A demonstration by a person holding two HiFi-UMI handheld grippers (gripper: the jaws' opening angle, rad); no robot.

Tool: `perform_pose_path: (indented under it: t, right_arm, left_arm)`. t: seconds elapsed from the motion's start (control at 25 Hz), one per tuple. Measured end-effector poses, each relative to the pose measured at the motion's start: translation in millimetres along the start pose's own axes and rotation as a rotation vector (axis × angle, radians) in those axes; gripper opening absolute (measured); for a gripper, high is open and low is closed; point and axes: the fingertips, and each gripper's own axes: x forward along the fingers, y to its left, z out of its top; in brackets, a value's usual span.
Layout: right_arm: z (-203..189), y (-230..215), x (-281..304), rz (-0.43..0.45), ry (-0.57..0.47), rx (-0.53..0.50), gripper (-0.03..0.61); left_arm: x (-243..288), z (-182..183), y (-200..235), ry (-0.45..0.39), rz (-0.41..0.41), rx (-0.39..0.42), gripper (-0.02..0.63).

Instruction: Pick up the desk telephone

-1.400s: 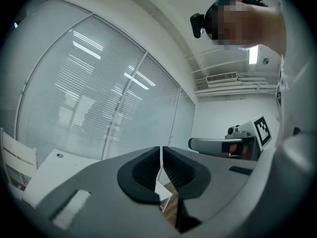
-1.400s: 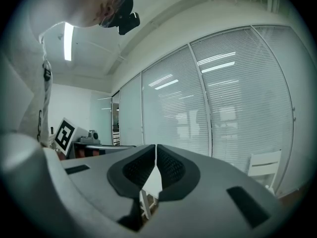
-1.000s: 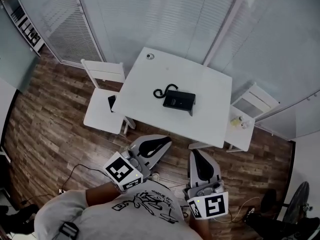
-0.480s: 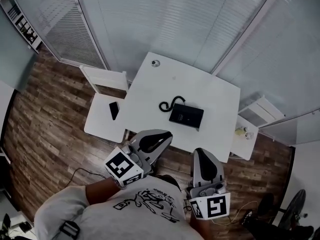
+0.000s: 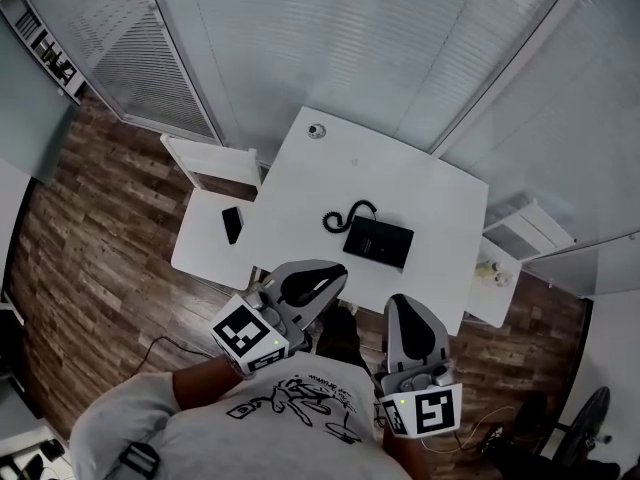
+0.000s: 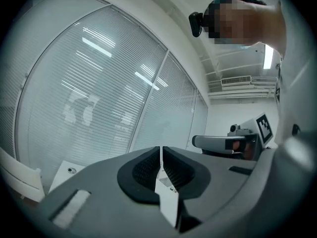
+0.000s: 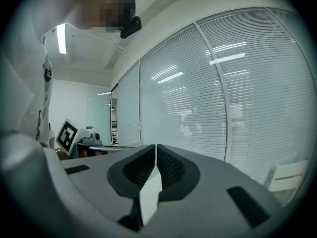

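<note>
The black desk telephone (image 5: 378, 241) lies on the white table (image 5: 400, 183), its coiled cord (image 5: 348, 213) curling off to its left. My left gripper (image 5: 335, 268) is held at the table's near edge, jaws shut with nothing between them. My right gripper (image 5: 405, 306) hangs just short of the near edge, also shut and empty. Both point toward the table, well short of the telephone. In the left gripper view the shut jaws (image 6: 161, 152) face the blinds; in the right gripper view the gripper (image 7: 156, 151) does the same. Neither gripper view shows the telephone.
A white chair (image 5: 205, 238) with a dark phone (image 5: 232, 224) on its seat stands left of the table. Another white chair (image 5: 500, 268) with small items stands at the right. A round grommet (image 5: 317, 130) sits at the table's far corner. Glass walls with blinds (image 5: 330, 38) close the back. Cables (image 5: 150, 348) lie on the wood floor.
The table and telephone have come closer and lower in the head view. Both grippers moved forward to the table's near edge and stayed shut.
</note>
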Motion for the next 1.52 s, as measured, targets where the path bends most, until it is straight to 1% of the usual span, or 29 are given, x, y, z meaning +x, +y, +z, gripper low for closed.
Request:
perform_pose_path:
  t: [0.16, 0.36, 0.6, 0.72, 0.84, 1.08, 1.32, 1.52]
  right_arm:
    - [3.2, -10.9, 11.0, 0.024, -0.008, -0.007, 0.009]
    - [6.7, -44.0, 17.0, 0.025, -0.019, 0.002, 0.009]
    - [2.6, -104.2, 23.5, 0.013, -0.023, 0.016, 0.009]
    - [5.1, -134.9, 27.3, 0.019, -0.036, 0.020, 0.009]
    - [7.5, -163.1, 30.2, 0.030, -0.045, 0.017, 0.009]
    - [5.7, -211.1, 34.2, 0.043, -0.032, 0.011, 0.009]
    - [1.5, -228.0, 41.6, 0.046, -0.021, 0.031, 0.009]
    - [2.9, -229.2, 52.8, 0.047, -0.018, 0.034, 0.009]
  left_arm:
    - [11.2, 1.8, 9.1, -0.001, 0.021, 0.002, 0.018]
    - [44.2, 3.1, 11.3, 0.004, 0.024, 0.004, 0.018]
    - [102.2, 4.0, 10.2, 0.008, 0.015, 0.009, 0.018]
    - [130.9, 4.0, 9.9, 0.014, 0.025, 0.013, 0.018]
    - [157.1, 5.0, 8.6, 0.016, 0.040, 0.036, 0.018]
    - [198.8, 9.2, 5.7, 0.001, 0.061, 0.044, 0.018]
    - [215.6, 1.8, 12.1, 0.023, 0.068, 0.021, 0.018]
    - [220.8, 9.1, 23.3, 0.017, 0.063, 0.027, 0.018]
